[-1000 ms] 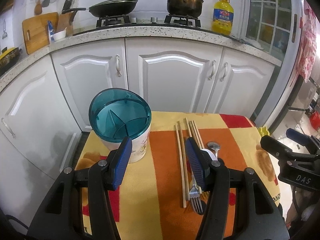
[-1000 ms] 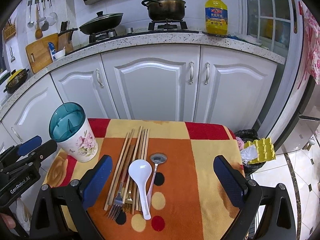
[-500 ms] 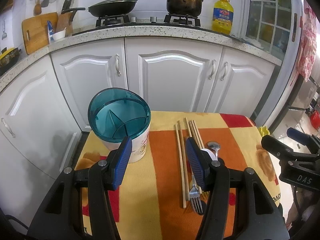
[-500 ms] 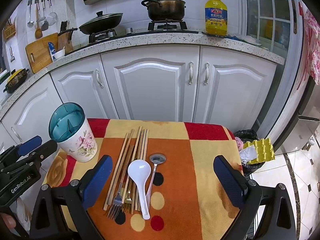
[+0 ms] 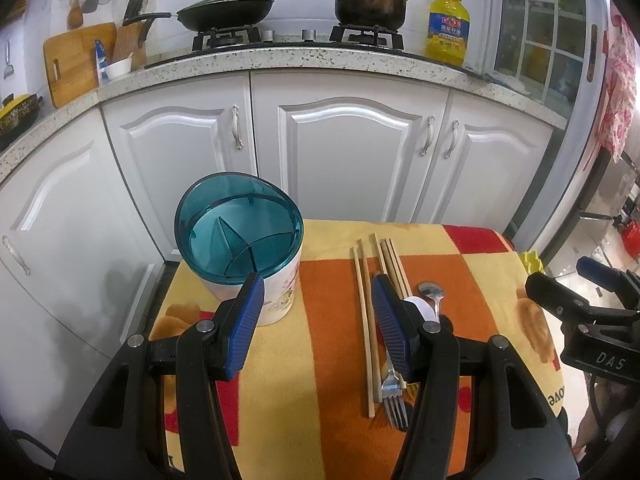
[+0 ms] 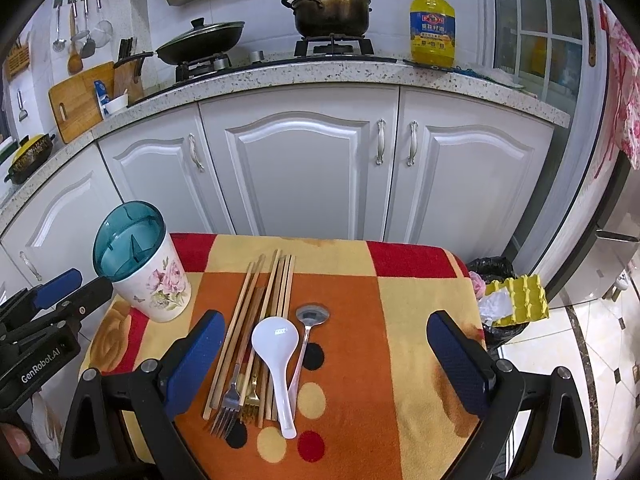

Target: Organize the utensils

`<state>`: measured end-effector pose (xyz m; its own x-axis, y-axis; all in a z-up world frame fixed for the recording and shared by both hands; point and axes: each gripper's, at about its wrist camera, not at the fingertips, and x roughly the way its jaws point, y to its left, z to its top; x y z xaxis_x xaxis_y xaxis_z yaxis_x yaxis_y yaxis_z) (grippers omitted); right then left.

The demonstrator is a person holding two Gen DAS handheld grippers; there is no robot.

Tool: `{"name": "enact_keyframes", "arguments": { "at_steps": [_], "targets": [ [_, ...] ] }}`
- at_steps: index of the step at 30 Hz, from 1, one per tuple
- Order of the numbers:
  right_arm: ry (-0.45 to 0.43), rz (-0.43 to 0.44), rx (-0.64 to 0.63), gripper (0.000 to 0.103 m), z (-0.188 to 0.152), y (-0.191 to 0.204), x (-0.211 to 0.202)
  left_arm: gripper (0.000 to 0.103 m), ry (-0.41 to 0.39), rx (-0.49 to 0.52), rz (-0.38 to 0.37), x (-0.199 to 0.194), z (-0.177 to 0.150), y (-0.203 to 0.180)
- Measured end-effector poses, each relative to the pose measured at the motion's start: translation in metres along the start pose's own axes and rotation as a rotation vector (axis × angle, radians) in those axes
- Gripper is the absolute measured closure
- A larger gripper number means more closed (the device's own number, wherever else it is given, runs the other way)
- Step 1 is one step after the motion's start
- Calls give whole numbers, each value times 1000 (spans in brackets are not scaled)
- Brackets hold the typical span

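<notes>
Utensils lie in one loose bundle mid-cloth: chopsticks [image 6: 256,320] fanned lengthwise, white soup spoon [image 6: 276,344] on top of their near ends, metal spoon [image 6: 308,320] touching its right side, silver fork [image 6: 230,404] and a gold fork [image 6: 250,400] tucked under at the near edge. Holder cup [image 6: 148,264], floral with a teal divided insert, stands upright at the far-left corner of the checked tablecloth [image 6: 400,340], apart from the pile, nothing in it yet. Right gripper [image 6: 324,364] hovers above the bundle, fingers wide apart, empty. Left gripper [image 5: 316,324] sits between cup and chopsticks, fingers apart, empty. Task looks unstarted. Likely first step is a pick: take the soup spoon first since it lies on top, close across its handle, lift straight so chopsticks don't scatter. Left could steady the cup. Drop handle-down into one compartment; keep types separate.
</notes>
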<state>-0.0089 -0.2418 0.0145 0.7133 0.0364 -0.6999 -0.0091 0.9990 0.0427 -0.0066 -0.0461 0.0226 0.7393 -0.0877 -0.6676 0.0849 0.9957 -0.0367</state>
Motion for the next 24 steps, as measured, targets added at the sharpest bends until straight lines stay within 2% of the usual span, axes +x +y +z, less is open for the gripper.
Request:
{"name": "enact_keyframes", "arguments": {
  "at_steps": [24],
  "targets": [
    [19, 8, -12, 3, -5, 3, 9, 47, 12, 2, 11, 7, -4, 1]
  ]
}}
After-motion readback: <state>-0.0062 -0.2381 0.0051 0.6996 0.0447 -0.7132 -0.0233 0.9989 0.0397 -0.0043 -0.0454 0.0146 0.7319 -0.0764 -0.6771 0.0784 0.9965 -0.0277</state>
